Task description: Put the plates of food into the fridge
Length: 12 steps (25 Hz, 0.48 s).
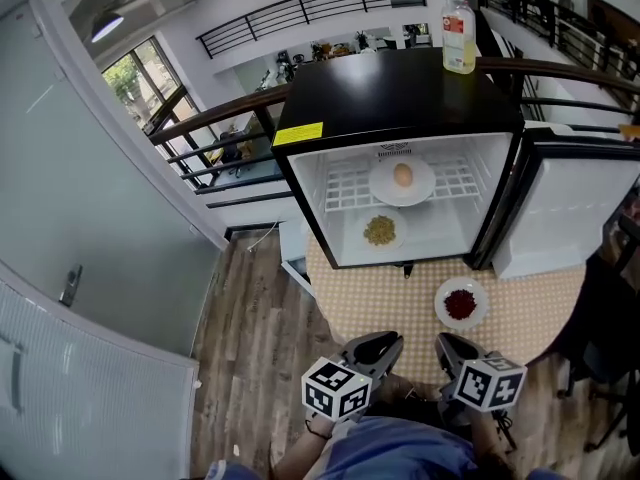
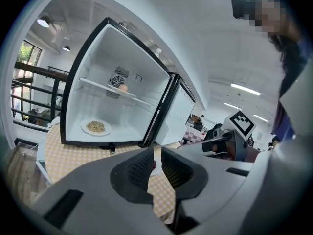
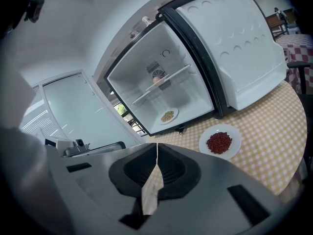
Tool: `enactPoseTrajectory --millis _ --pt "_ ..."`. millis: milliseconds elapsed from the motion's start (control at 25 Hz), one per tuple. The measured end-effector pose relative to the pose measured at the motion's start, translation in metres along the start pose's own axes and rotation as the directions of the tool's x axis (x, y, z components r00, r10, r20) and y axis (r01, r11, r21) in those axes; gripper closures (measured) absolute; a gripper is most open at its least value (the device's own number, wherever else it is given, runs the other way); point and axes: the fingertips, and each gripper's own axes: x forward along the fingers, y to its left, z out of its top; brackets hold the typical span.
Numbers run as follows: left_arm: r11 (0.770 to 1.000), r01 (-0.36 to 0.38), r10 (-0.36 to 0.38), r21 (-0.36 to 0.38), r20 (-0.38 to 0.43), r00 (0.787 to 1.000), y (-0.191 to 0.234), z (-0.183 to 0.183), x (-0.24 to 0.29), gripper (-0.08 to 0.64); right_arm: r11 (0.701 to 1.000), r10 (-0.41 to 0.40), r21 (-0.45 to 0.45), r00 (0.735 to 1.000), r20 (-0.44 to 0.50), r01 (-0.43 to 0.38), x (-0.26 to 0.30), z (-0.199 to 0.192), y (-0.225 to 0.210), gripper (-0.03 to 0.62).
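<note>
Plate of red beans [image 1: 461, 304] sits on the surface [image 1: 390, 303] right ahead of my right tongs [image 1: 452, 346], which are pressed together. My left tongs [image 1: 385, 346], barely cracked and empty, are farther off.

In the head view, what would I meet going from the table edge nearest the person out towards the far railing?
Round white plate of red food → round white plate of pale yellowish grains → round white plate holding a tan egg → clear plastic bottle.
</note>
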Motion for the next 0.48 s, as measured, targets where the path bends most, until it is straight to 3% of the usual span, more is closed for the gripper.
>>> enactPoseTrajectory --millis 240,480 --pt "0.996 0.085 -0.083 0.020 -0.091 0.992 -0.013 -0.024 0.032 0.515 0.996 -0.070 0.061 0.998 0.011 0.069 -0.013 -0.008 -0.031 0.572" --pt "0.988 0.146 -0.129 0.054 -0.245 0.961 -0.009 -0.064 0.086 0.511 0.974 -0.200 0.118 0.980 0.022 0.196 -0.034 -0.016 -0.088 0.572"
